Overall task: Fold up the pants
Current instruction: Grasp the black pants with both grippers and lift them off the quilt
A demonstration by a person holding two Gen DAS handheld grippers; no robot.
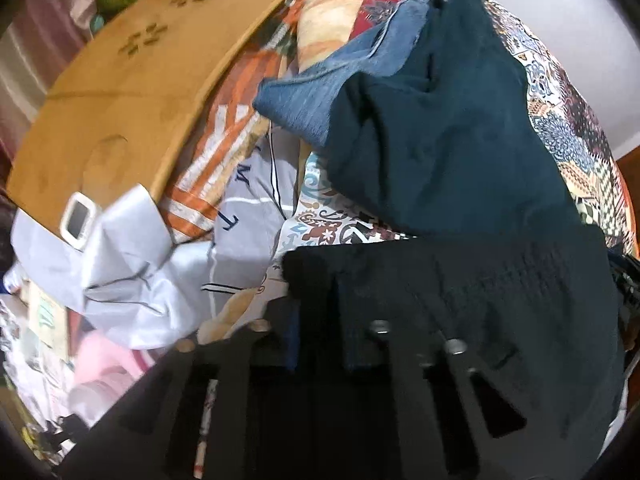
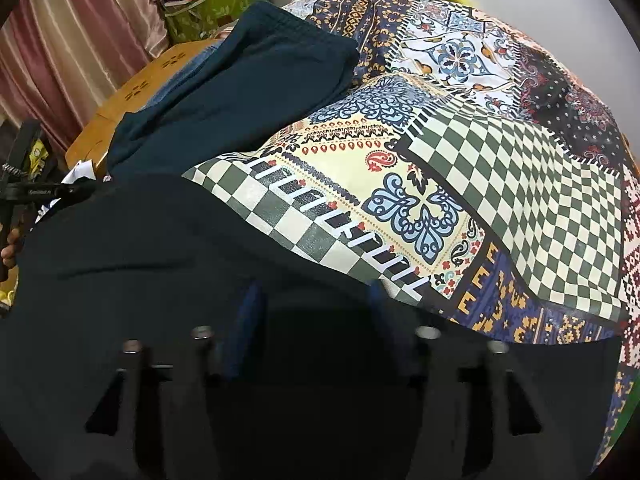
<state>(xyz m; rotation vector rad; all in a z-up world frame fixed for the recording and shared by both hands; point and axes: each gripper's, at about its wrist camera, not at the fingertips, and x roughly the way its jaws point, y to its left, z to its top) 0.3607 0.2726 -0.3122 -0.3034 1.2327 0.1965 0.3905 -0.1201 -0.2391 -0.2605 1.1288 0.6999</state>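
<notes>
The dark teal pants [image 1: 440, 128] lie spread over a patchwork bedspread [image 2: 500, 184], running from the lower part of both frames up toward the elastic waistband, which sits at the upper left of the right wrist view. In the left wrist view the left hand-held gripper [image 1: 316, 300] sits low in the frame with its blue-padded fingers drawn close together on a fold of the dark cloth, so it appears clamped on the pants. In the right wrist view the right hand-held gripper [image 2: 316, 300] has its fingers set wider apart, with dark fabric lying over and between them; whether it actually pinches the cloth cannot be told.

The step in hand looks like carrying the near end of the pants up toward the waistband. To do it well, both ends should rise level and travel together, keeping the held edge taut so the fabric does not bunch. The edges should be matched before release, and the blue garment [image 1: 304, 92] lying beside the pants avoided.
</notes>
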